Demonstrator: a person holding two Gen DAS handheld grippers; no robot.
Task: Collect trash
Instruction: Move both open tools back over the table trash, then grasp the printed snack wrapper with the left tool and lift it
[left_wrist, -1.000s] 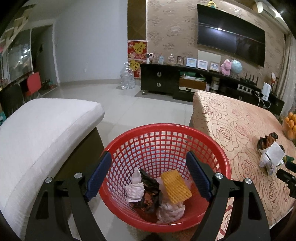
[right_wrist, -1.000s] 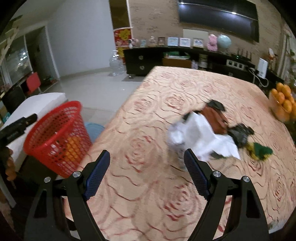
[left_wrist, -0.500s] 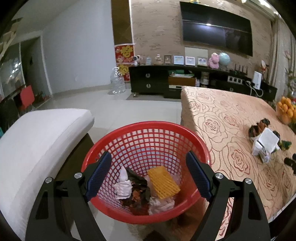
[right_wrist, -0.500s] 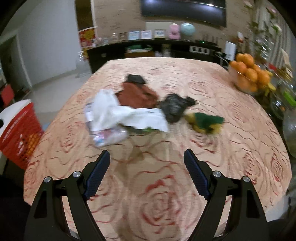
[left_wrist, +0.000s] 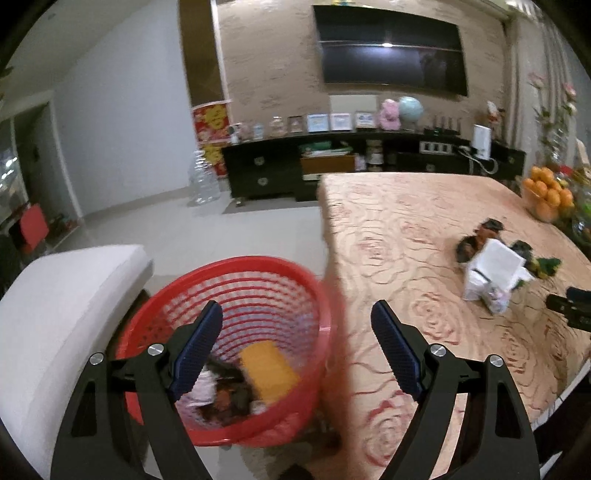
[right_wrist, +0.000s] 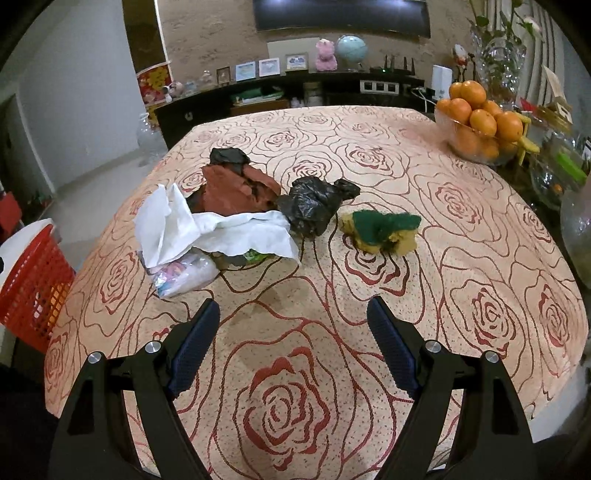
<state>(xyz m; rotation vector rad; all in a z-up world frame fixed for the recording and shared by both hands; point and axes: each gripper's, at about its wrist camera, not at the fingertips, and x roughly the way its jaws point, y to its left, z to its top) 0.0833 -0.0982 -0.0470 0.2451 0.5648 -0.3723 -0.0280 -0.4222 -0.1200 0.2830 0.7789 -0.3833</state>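
A red mesh basket (left_wrist: 229, 273) stands beside the table and holds an orange sponge (left_wrist: 267, 365) and crumpled scraps. My left gripper (left_wrist: 297, 343) is open and empty above its right rim. On the rose-patterned table (right_wrist: 332, 369) lies a trash pile: white tissue (right_wrist: 207, 229), a clear wrapper (right_wrist: 184, 275), a rust-brown scrap (right_wrist: 236, 190), a black bag (right_wrist: 314, 205) and a green-yellow sponge (right_wrist: 380, 232). My right gripper (right_wrist: 293, 336) is open and empty, just short of the pile. The basket also shows at the left of the right wrist view (right_wrist: 33, 284).
A white cushioned seat (left_wrist: 62, 306) is left of the basket. A glass bowl of oranges (right_wrist: 480, 125) and glass vases (right_wrist: 498, 51) stand at the table's far right. A dark TV cabinet (left_wrist: 332, 166) lines the back wall.
The left gripper has swung right, so the basket now sits lower left and the table fills more of its view. The right gripper has turned from the basket side to face the trash pile.
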